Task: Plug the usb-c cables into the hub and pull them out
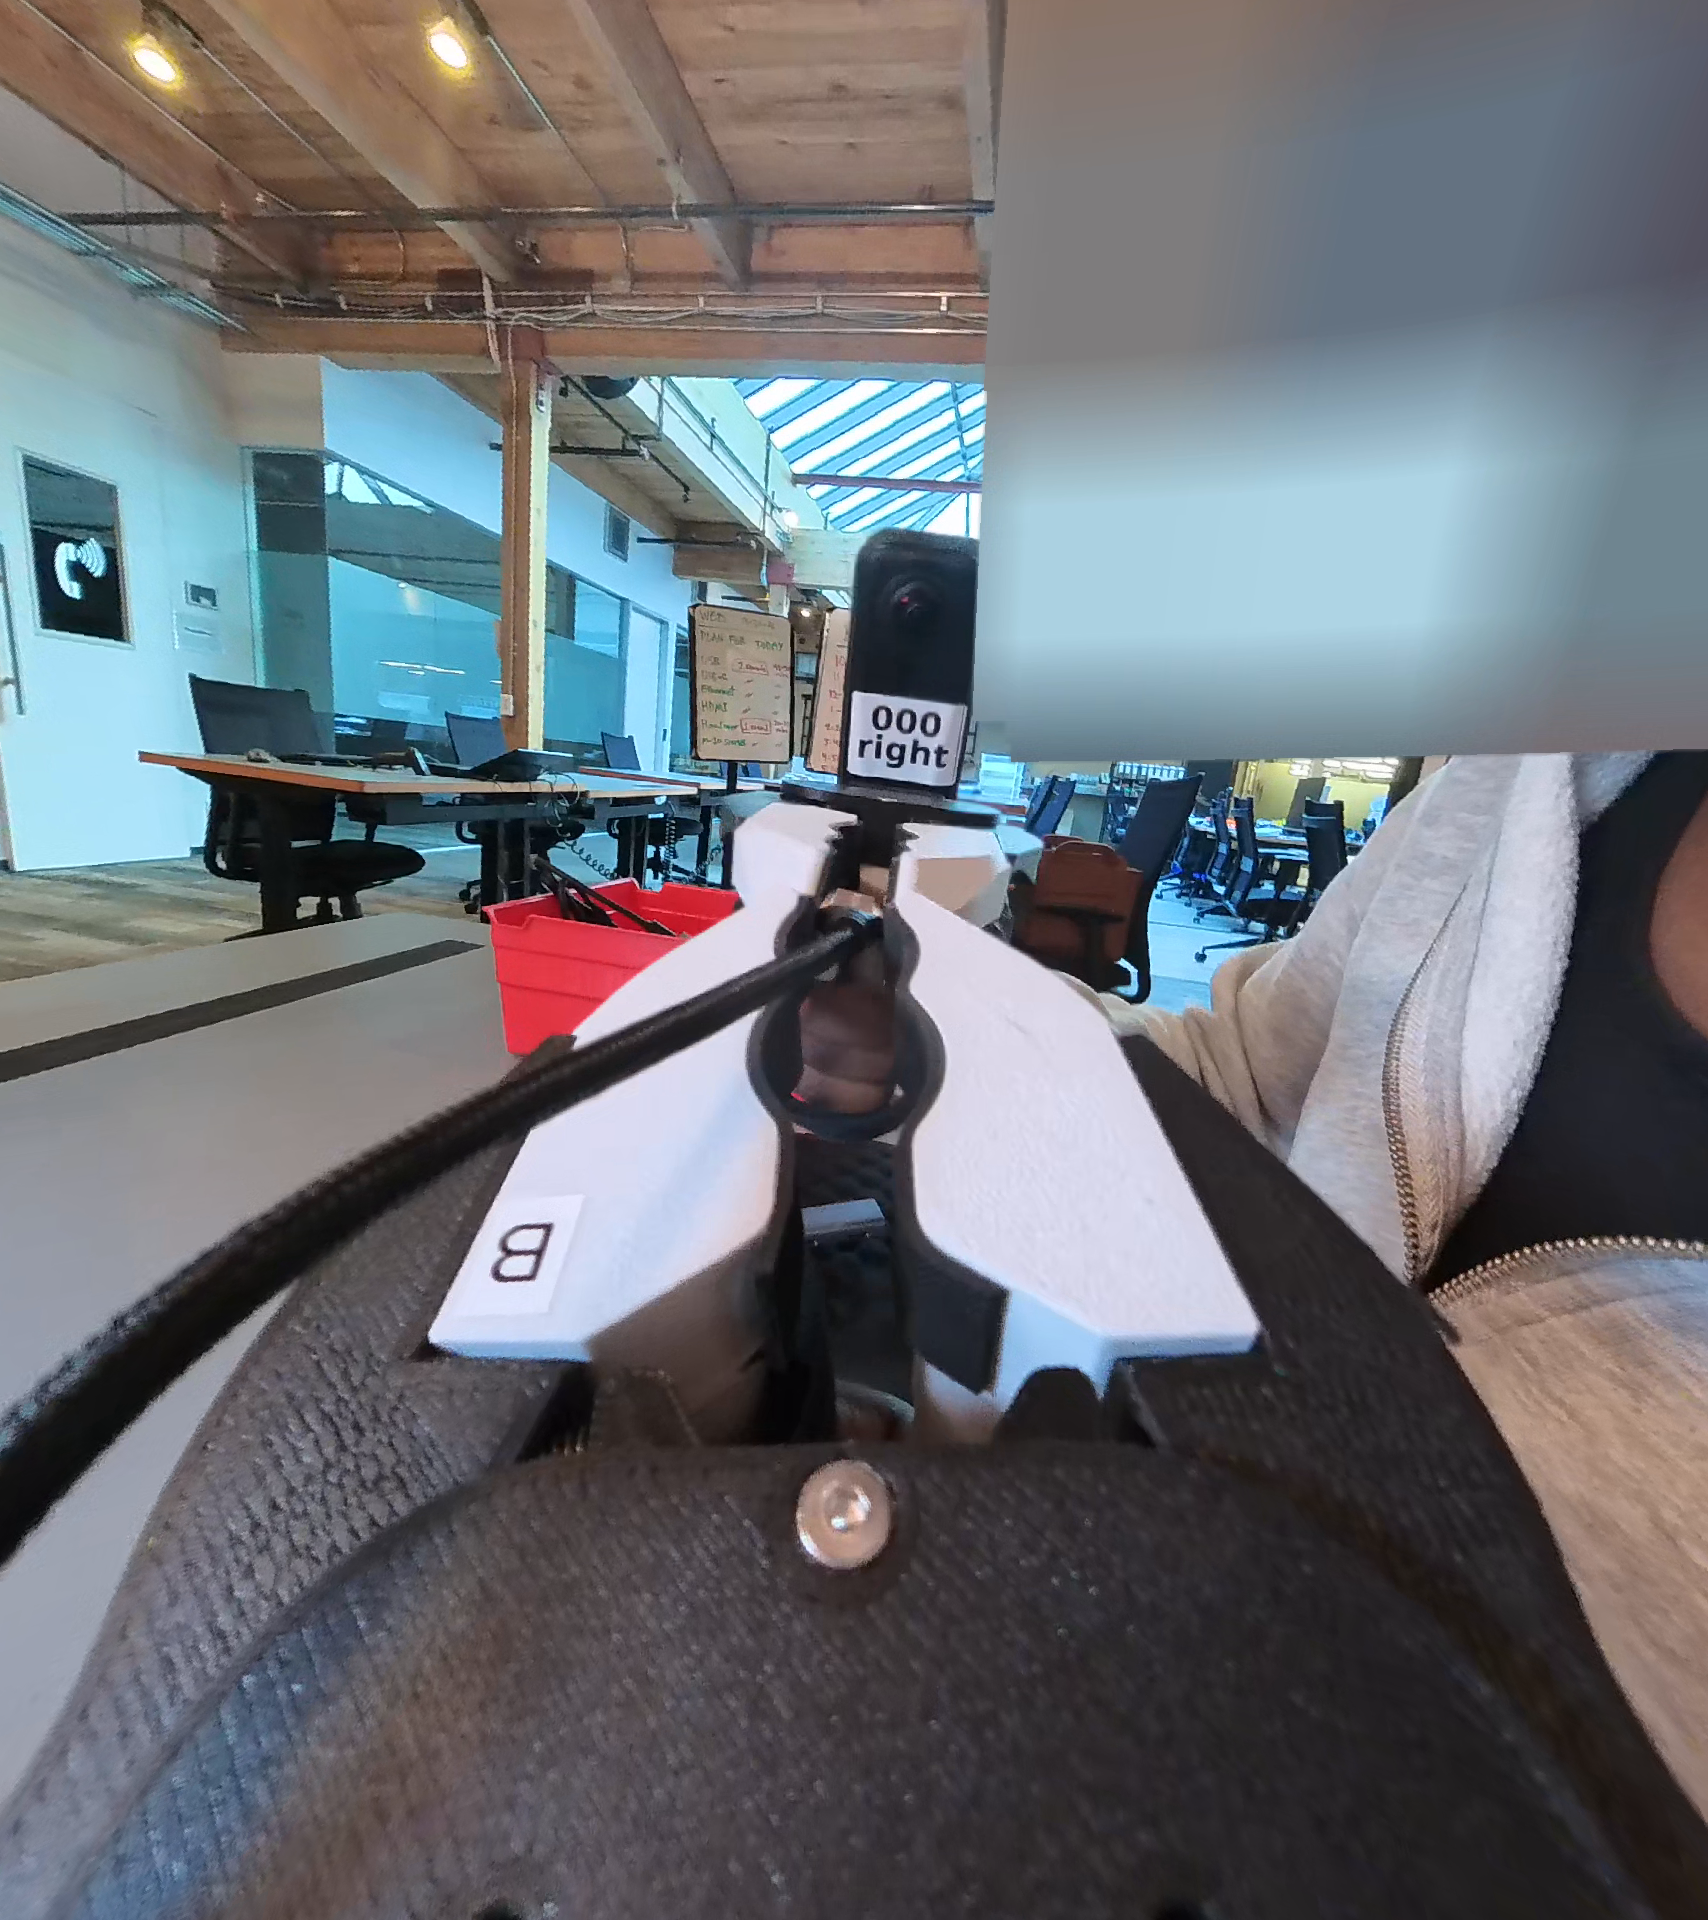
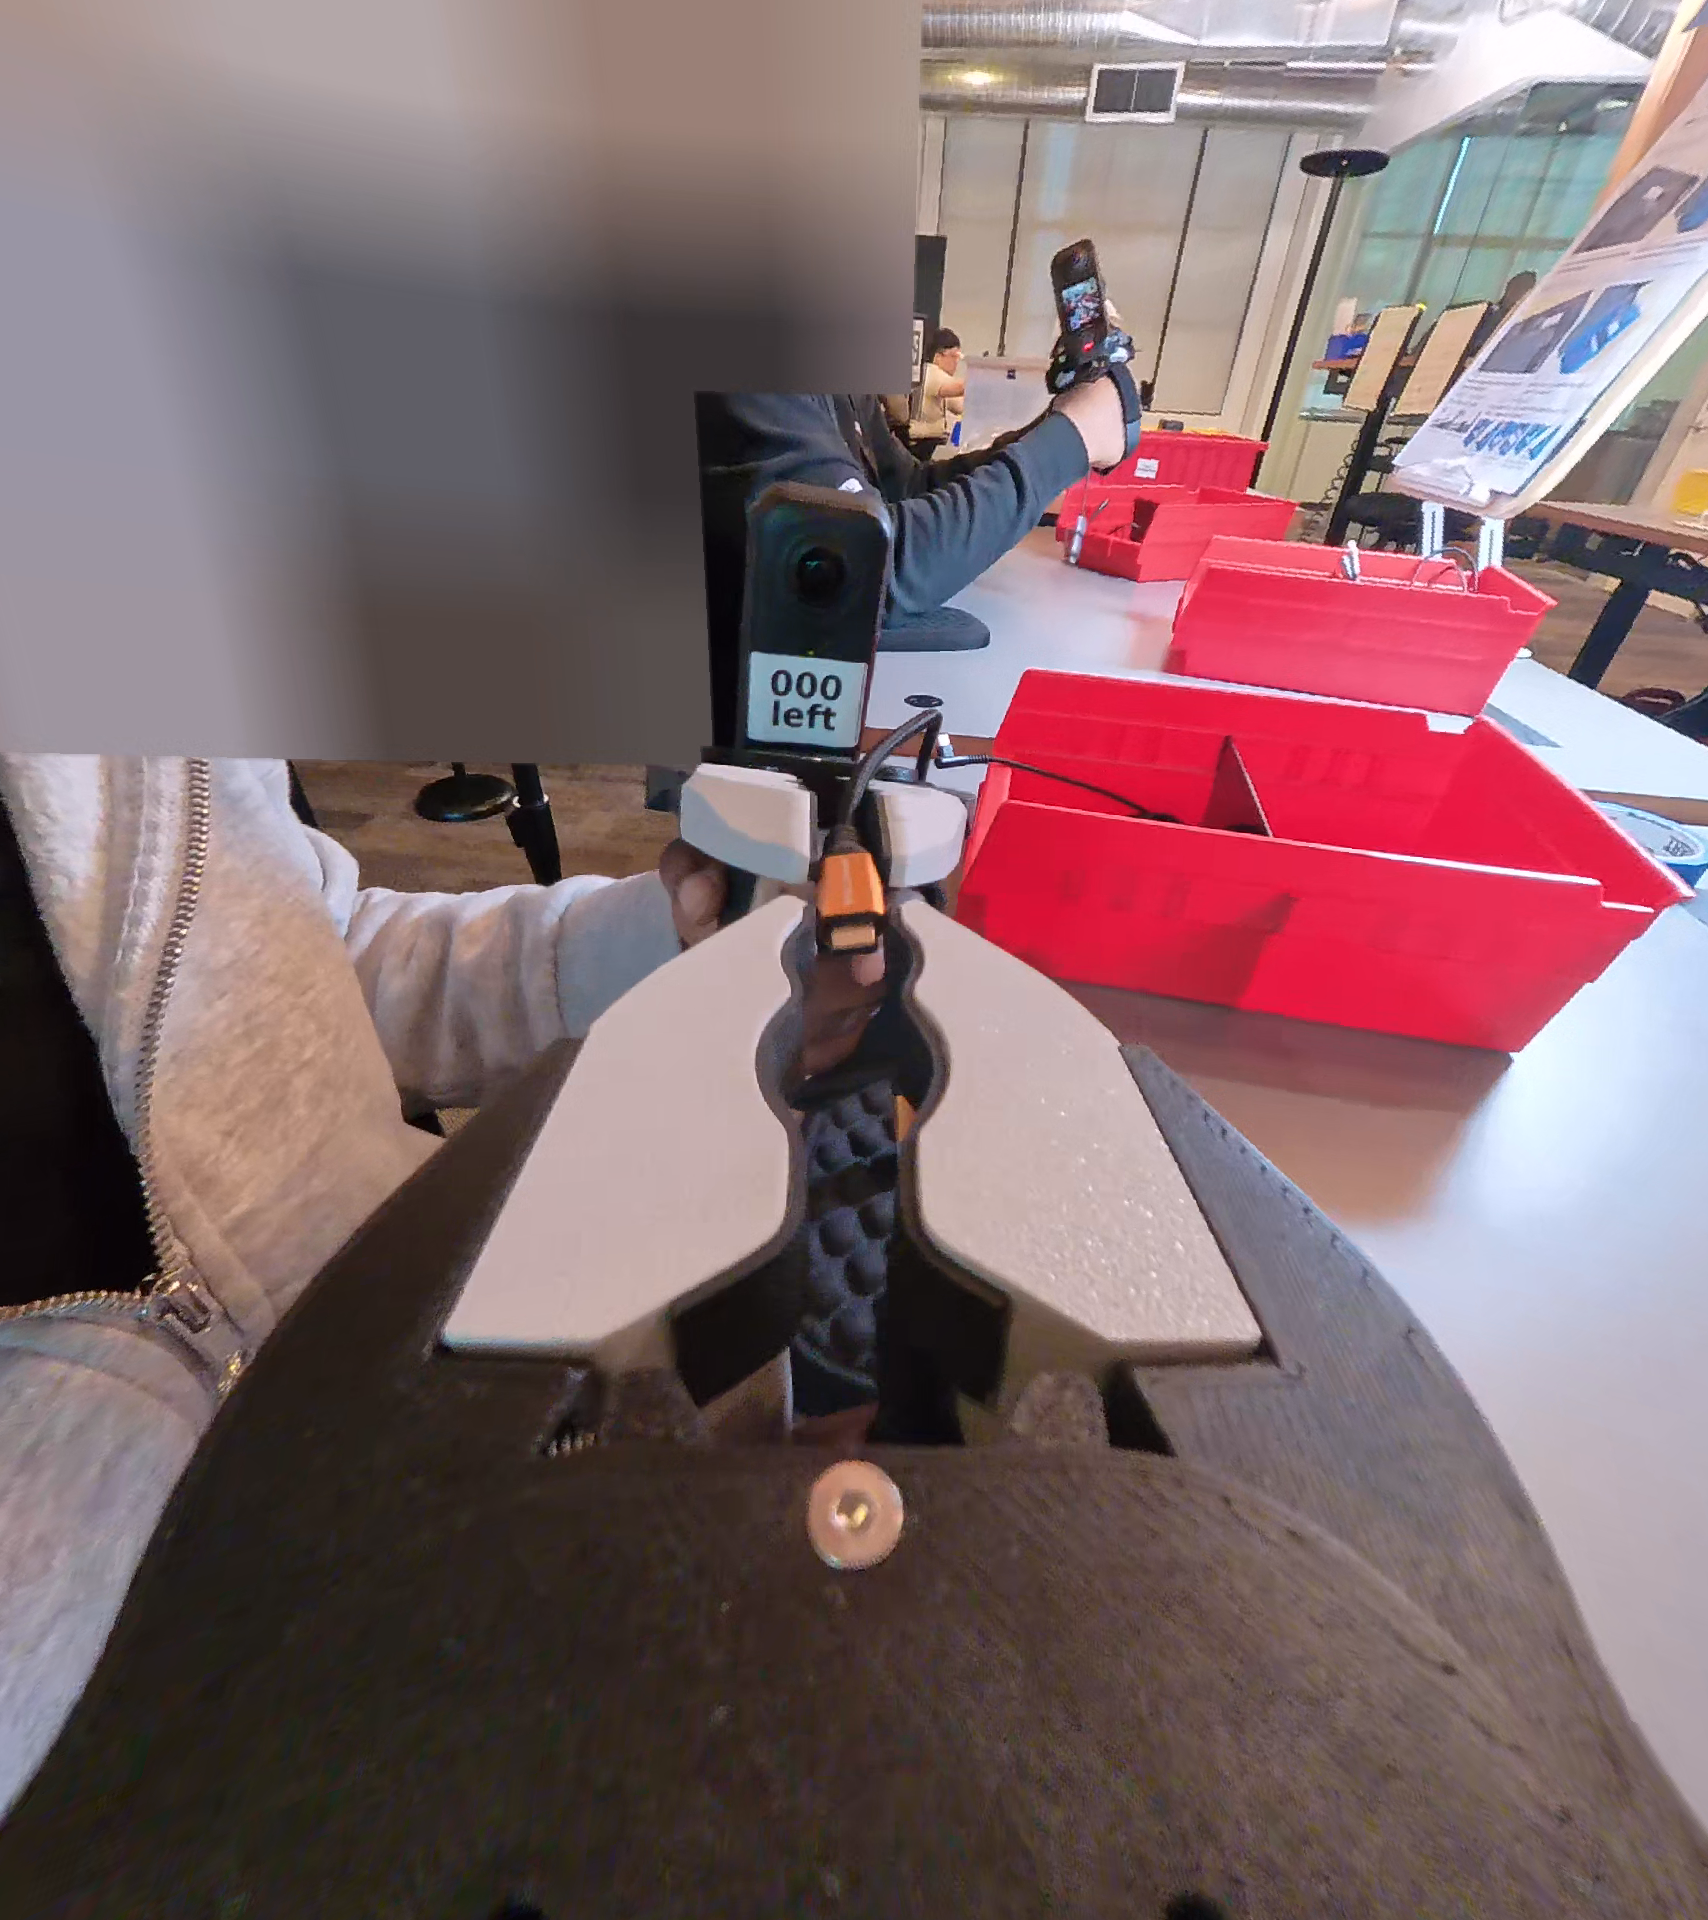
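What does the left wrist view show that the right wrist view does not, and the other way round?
Only the left wrist view: a braided black cable running from the left gripper across the grey table, with empty desks and office chairs behind.

Only the right wrist view: an orange plug at the tips of the right gripper, several red bins along the table, and another person's raised arm.

Both: the opposite gripper facing the camera, a grey hoodie, a red bin. No hub is visible in either.
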`<action>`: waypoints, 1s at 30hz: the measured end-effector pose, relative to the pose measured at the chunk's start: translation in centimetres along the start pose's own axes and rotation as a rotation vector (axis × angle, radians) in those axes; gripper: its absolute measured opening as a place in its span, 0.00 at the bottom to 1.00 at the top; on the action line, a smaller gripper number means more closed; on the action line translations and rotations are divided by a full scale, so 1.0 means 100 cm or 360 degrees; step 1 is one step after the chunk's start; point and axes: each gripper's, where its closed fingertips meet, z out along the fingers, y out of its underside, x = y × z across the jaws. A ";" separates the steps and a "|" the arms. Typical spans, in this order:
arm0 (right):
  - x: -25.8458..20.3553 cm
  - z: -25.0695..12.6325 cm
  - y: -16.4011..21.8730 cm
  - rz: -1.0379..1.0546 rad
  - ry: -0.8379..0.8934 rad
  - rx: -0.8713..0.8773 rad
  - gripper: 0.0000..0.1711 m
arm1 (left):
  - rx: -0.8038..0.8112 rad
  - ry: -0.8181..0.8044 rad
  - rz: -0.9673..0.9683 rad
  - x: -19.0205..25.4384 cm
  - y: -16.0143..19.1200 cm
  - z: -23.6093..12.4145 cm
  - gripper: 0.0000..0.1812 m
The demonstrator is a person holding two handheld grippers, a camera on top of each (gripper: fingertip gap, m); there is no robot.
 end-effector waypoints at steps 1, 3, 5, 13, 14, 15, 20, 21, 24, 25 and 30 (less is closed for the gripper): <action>-0.002 0.000 0.000 -0.0005 -0.0016 0.0002 0.07 | -0.0016 0.0015 0.0011 0.002 0.001 0.000 0.07; -0.005 -0.001 -0.001 0.0034 -0.0059 0.0001 0.07 | -0.0072 0.0040 0.0053 0.006 0.004 0.000 0.09; -0.006 -0.001 -0.001 0.0074 -0.0083 0.0006 0.07 | -0.0125 0.0050 0.0104 0.008 0.006 0.001 0.10; -0.008 0.001 0.002 0.0135 -0.0118 -0.0013 0.07 | -0.0184 0.0057 0.0142 0.008 0.007 0.000 0.07; -0.008 0.002 0.002 0.0144 -0.0119 -0.0005 0.07 | -0.0183 0.0057 0.0146 0.008 0.006 0.000 0.07; -0.007 0.002 0.002 0.0148 -0.0107 0.0004 0.07 | -0.0178 0.0042 0.0160 0.007 0.006 -0.001 0.07; -0.001 -0.002 0.001 0.0049 -0.0049 0.0011 0.09 | -0.0191 -0.0005 0.0166 0.001 0.004 -0.002 0.07; -0.001 -0.002 0.002 0.0031 -0.0042 0.0006 0.08 | -0.0193 0.0001 0.0159 0.001 0.004 -0.002 0.07; -0.002 -0.001 0.003 -0.0004 -0.0041 0.0003 0.07 | -0.0214 0.0016 0.0154 0.002 0.005 -0.001 0.07; -0.002 -0.001 0.003 -0.0012 -0.0041 0.0011 0.07 | -0.0210 0.0016 0.0156 0.002 0.005 0.000 0.07; -0.002 -0.001 0.007 0.0054 -0.0070 -0.0009 0.06 | -0.0245 0.0011 0.0172 0.001 0.009 0.003 0.07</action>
